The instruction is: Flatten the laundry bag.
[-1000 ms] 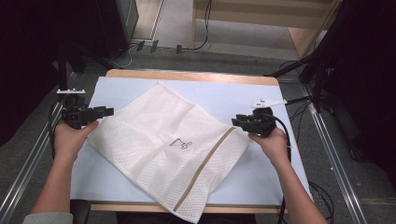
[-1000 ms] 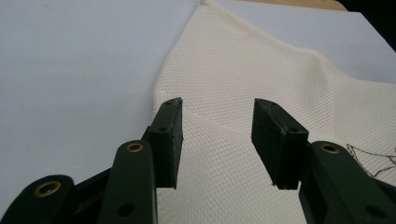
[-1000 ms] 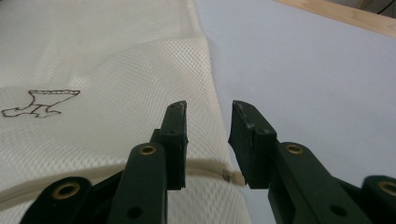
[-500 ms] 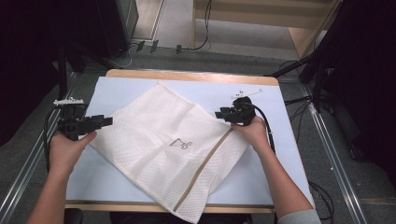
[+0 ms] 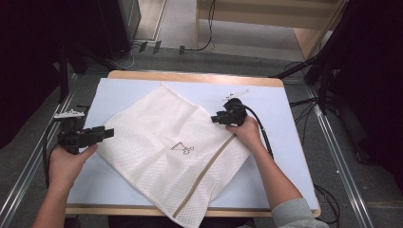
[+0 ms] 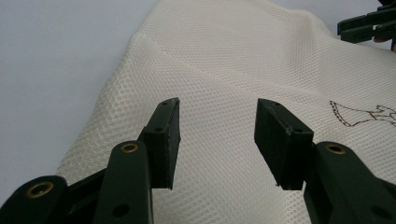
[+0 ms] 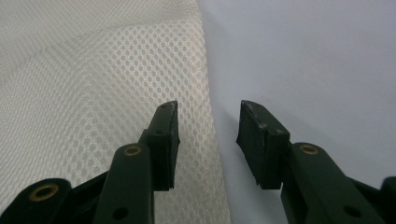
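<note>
Both tools stand released with nothing gripped. The left tool point(image 5: 107, 133) hovers at the left corner of the mesh bag point(image 5: 176, 152), its jaws held well apart over the netting, the open gap showing the weave between them in the left gripper view point(image 6: 217, 135). The right tool point(image 5: 216, 118) sits at the bag's right edge, toward the far side of the surface point(image 5: 285, 142); its jaws have just been opening, and in the right gripper view point(image 7: 208, 140) they straddle the bag's edge point(image 7: 205, 93), one jaw over the netting, the other over bare pale blue surface, with no pad pressing on the cloth. The bag lies flat and cornerwise in the middle of the surface, its near corner hanging over the near edge, a small dark drawing point(image 5: 181, 149) at its centre and a tan strip point(image 5: 209, 166) running along its right side. Compared with a second ago, the right hand point(image 5: 244, 133) has travelled from the bag's right corner farther along the edge, and the left hand point(image 5: 66, 161) has drawn nearer and slightly left.
</note>
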`<state>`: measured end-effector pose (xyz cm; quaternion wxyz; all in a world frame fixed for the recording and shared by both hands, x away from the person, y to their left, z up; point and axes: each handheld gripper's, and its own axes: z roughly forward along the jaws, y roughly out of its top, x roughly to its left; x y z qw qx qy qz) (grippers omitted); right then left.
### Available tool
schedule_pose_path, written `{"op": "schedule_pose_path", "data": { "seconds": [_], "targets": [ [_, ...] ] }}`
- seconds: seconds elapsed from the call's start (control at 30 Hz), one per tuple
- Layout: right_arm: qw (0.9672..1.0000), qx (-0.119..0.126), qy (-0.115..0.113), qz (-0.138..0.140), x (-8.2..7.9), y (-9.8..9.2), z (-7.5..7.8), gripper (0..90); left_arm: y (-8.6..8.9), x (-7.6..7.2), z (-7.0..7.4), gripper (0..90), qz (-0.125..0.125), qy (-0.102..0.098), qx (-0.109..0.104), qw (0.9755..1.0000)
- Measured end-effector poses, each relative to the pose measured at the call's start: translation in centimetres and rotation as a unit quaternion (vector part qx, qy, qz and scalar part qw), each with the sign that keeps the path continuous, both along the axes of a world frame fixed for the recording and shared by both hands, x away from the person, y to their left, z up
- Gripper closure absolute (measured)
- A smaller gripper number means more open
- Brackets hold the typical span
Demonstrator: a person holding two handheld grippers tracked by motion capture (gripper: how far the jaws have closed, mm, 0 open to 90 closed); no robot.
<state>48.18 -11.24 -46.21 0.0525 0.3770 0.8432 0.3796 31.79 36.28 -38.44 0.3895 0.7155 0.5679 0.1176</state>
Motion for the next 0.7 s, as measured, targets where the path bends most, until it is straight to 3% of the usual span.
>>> {"op": "schedule_pose_path", "data": {
  "seconds": [0.13,0.23,0.5,0.7],
  "targets": [
    [0.9999,0.004,0.013,0.008,0.0,0.3,-0.5,61.8,0.2,0.1,-0.2,51.5,0.002,0.002,0.000,1.0000],
    [0.9999,-0.008,0.000,0.013,-0.4,0.8,-0.7,63.3,0.3,0.1,-0.2,51.4,0.004,0.001,-0.002,1.0000],
    [0.9996,-0.020,-0.011,0.015,-1.1,1.5,-0.7,87.1,0.7,0.2,-0.4,51.2,0.007,0.005,-0.006,0.9999],
    [0.9996,-0.025,-0.011,-0.004,-0.9,0.9,-0.5,88.5,0.7,0.3,-0.4,51.2,0.007,0.005,-0.005,1.0000]
  ]
}}
